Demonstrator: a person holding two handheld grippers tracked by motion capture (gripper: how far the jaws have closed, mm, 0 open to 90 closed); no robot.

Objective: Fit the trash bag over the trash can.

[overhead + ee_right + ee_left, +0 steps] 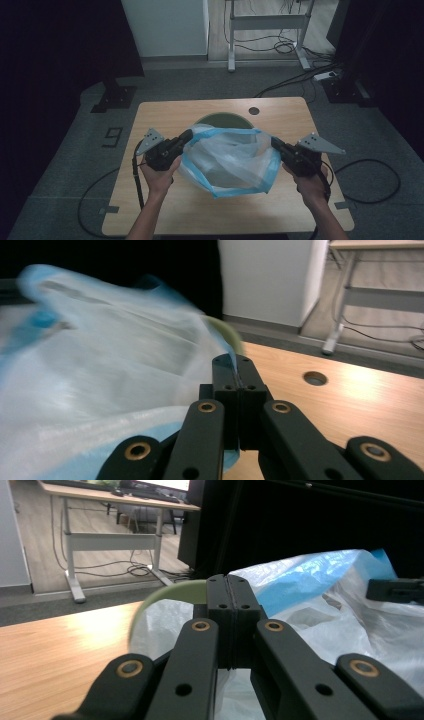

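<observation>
A translucent plastic bag (230,157) with a blue rim hangs stretched between my two grippers over the wooden table (165,112). Behind it a round green bin (220,120) shows its rim. My left gripper (187,134) is shut on the bag's left edge, and my right gripper (274,141) is shut on its right edge. In the left gripper view the jaws (231,580) are pressed together in front of the bag (320,605) and the green rim (170,592). In the right gripper view the right gripper (237,362) pinches thin film of the bag (100,365).
A round cable hole (254,110) sits near the table's far edge. Beyond the table stand a white desk frame (267,30) with cables on the floor and a white cabinet (165,25). Dark curtains hang on both sides.
</observation>
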